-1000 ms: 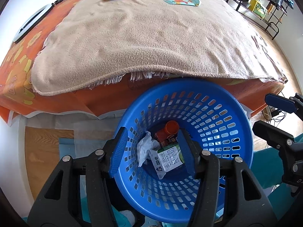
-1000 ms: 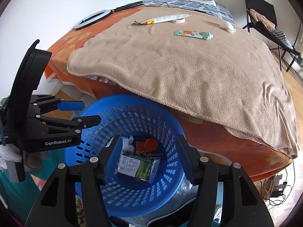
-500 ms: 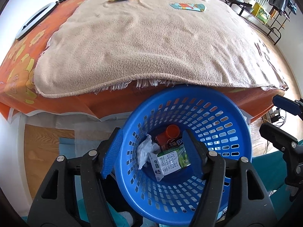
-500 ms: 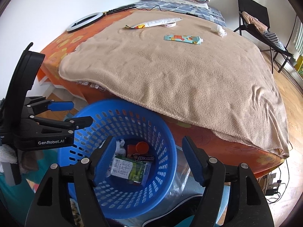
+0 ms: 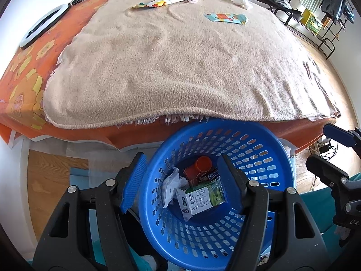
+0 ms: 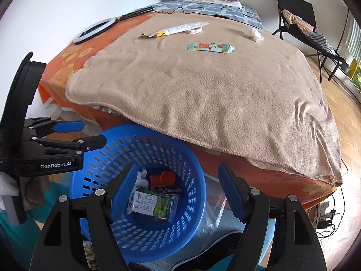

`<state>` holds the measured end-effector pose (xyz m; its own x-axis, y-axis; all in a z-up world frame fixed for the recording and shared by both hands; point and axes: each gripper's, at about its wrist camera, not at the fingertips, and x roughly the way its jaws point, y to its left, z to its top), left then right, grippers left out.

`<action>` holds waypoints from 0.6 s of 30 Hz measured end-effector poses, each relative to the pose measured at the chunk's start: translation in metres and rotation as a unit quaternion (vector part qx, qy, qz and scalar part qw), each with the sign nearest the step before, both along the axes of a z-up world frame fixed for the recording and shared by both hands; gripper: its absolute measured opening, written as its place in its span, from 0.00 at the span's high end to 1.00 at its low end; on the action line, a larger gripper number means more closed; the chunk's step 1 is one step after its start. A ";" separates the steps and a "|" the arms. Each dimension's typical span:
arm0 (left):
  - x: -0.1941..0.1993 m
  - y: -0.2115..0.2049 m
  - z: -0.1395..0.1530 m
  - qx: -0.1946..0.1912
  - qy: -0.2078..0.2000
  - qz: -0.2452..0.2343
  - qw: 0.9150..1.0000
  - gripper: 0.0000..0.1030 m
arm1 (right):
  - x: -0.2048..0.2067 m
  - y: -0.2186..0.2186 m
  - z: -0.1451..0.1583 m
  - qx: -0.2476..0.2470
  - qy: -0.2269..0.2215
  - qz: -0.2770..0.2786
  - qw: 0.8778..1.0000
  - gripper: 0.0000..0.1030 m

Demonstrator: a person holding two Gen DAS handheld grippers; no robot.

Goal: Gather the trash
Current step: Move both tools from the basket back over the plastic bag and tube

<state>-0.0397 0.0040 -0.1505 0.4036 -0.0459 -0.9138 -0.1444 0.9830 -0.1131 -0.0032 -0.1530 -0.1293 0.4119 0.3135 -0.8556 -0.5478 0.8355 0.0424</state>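
Two tools over the blue basket (image 5: 259, 158), both spread wide with nothing between the pads. Left tool (image 5: 180, 183) and right tool (image 6: 178, 189) have both just been opening, though the last bit of travel was small.

Basket sits lower centre of both views, against the bed edge. Inside it: milk carton (image 6: 153, 205) with Chinese print, green and white; Snickers wrapper (image 6: 172, 190), name readable only in the right wrist view; orange cap (image 5: 204, 163) on a reddish container, label not legible; crumpled white tissue (image 5: 171, 185) at the left of the pile.

"GenRobot.AI" is printed on the left tool's body, seen at left edge of the right wrist view. Right tool is cut off at the right edge of the left wrist view, partial letters "DA" only.

Still on the tan blanket (image 6: 203, 90), upper part of frame: flattened tube (image 6: 209, 47) with colourful print, long wrapper (image 6: 176, 29), tape roll (image 6: 193, 30) with unreadable writing, tissue wad (image 6: 255, 34). Ring light (image 6: 93, 30) upper left, on the orange sheet.
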 end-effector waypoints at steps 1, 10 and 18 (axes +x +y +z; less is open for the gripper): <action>0.001 0.001 0.001 0.000 -0.001 0.000 1.000 0.35 | 0.000 0.000 0.000 0.000 -0.001 -0.001 1.000 0.28; 0.008 0.001 0.007 -0.002 -0.007 -0.003 1.000 0.35 | 0.003 0.000 0.002 0.002 -0.001 -0.006 1.000 0.28; 0.010 0.001 0.013 -0.005 -0.014 -0.003 1.000 0.35 | 0.005 -0.001 0.005 0.005 -0.003 -0.010 1.000 0.28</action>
